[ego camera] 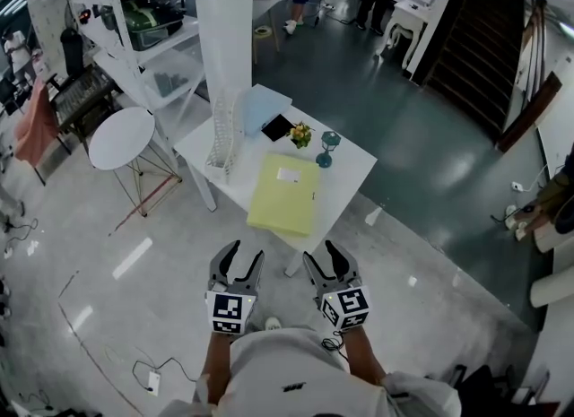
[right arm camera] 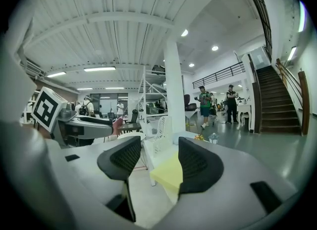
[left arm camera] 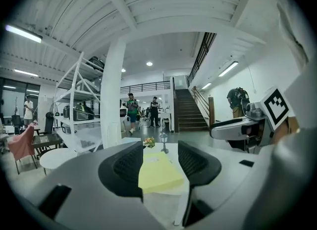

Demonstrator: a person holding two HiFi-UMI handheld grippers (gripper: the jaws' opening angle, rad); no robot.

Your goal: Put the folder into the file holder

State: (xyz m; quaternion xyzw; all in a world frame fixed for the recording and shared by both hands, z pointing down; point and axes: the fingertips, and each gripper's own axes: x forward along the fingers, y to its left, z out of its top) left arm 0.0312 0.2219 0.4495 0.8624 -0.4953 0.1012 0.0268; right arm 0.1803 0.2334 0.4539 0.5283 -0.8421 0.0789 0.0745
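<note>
A pale yellow folder [ego camera: 285, 193] lies flat on the white table [ego camera: 354, 169], its near edge at the table's front. The white wire file holder [ego camera: 221, 142] stands upright at the table's left side. My left gripper [ego camera: 240, 258] and right gripper [ego camera: 325, 258] hover side by side over the floor, short of the table; both are open and hold nothing. In the left gripper view the folder [left arm camera: 161, 174] shows well beyond the left gripper [left arm camera: 159, 160]. The right gripper view frames the folder [right arm camera: 168, 172] and the file holder [right arm camera: 159, 135] beyond the right gripper [right arm camera: 157, 160].
On the table's far end lie a light blue sheet [ego camera: 265, 106], a black flat thing [ego camera: 277, 127], a small flower pot [ego camera: 300, 134] and a teal goblet-shaped ornament [ego camera: 328, 148]. A white column [ego camera: 224, 21] stands behind the table, a round white side table [ego camera: 123, 137] and shelving [ego camera: 143, 30] to its left.
</note>
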